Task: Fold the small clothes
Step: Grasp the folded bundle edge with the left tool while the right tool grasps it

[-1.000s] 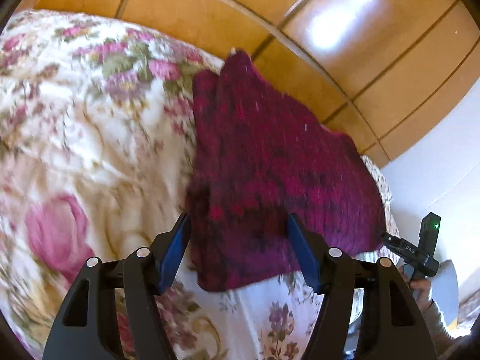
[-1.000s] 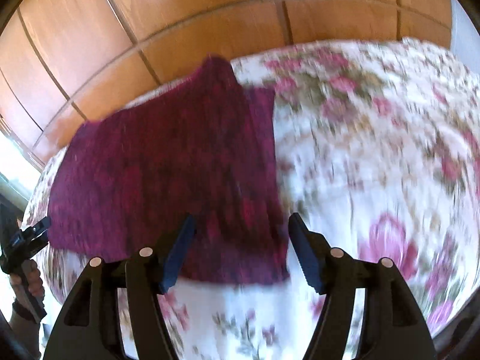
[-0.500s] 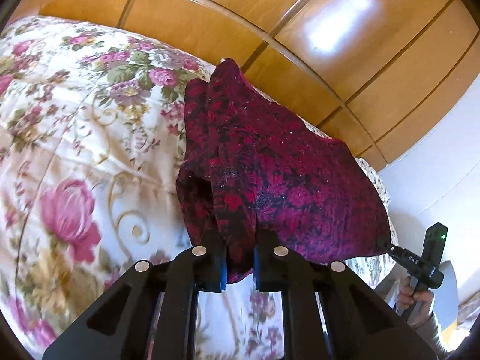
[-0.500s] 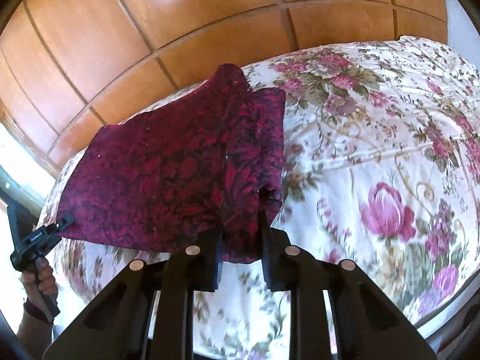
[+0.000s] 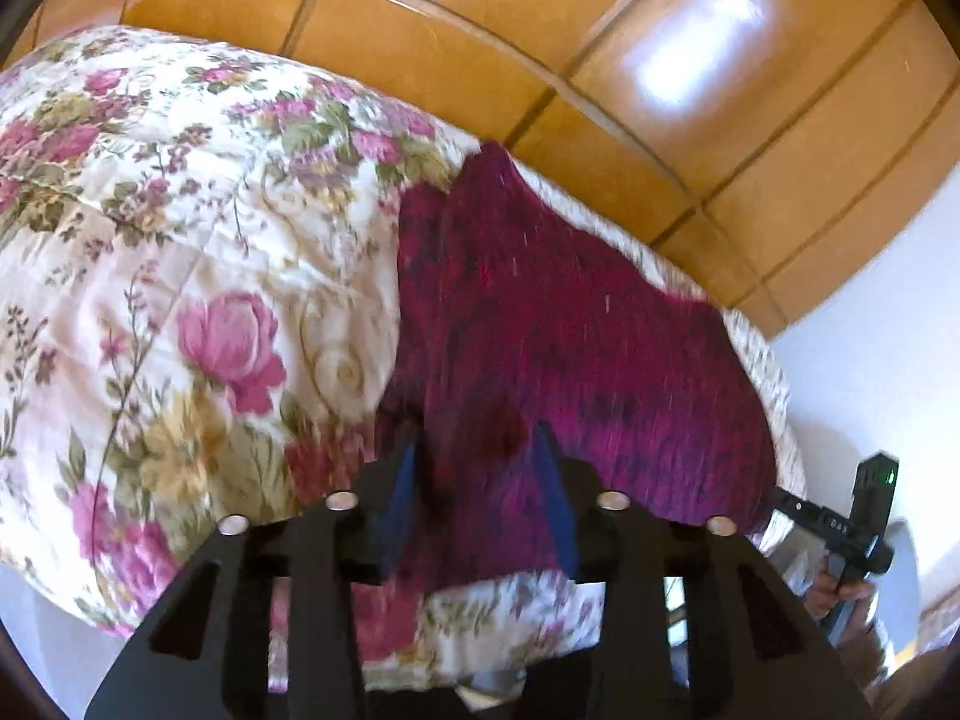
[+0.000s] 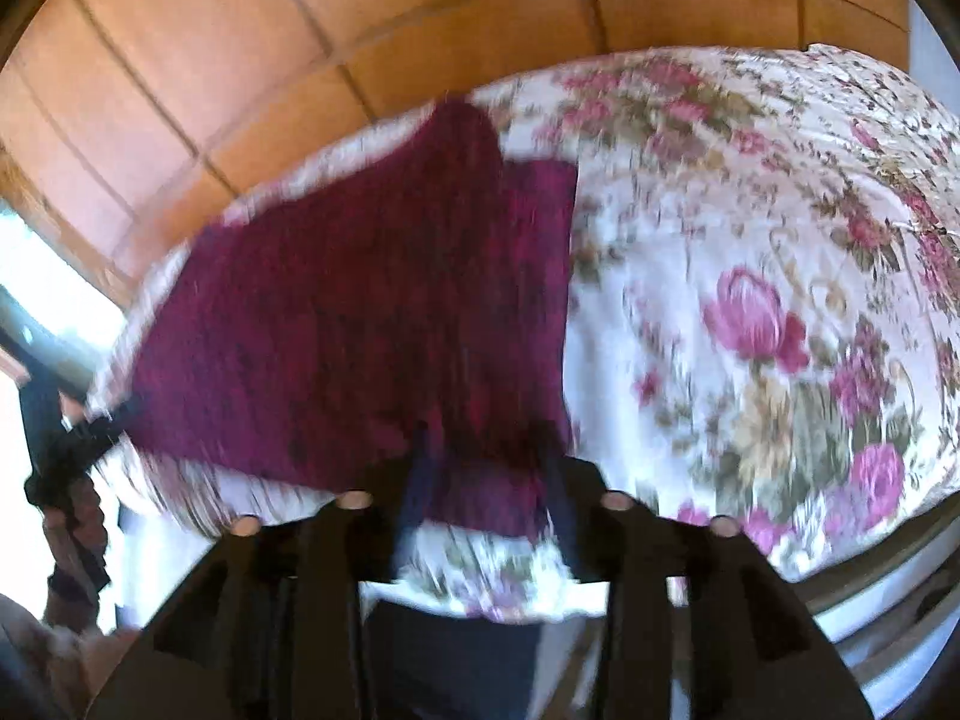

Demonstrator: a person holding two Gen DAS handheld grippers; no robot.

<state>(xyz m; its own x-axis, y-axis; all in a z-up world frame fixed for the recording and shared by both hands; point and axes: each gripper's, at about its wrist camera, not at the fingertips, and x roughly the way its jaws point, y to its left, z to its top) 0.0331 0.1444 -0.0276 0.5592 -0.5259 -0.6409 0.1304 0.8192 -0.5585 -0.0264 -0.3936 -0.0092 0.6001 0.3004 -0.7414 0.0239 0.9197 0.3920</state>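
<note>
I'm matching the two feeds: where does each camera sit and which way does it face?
Left wrist: rides the left tongs, angled down at the maroon garment on the floral bedspread; right tongs at far right.
Right wrist: rides the right tongs, same garment; left tongs at far left.
Shared: garment, bedspread, wooden wall.

The only lettering sits on the right gripper [image 5: 840,531], seen from the left wrist: small pale characters, too blurred to read with certainty.
</note>
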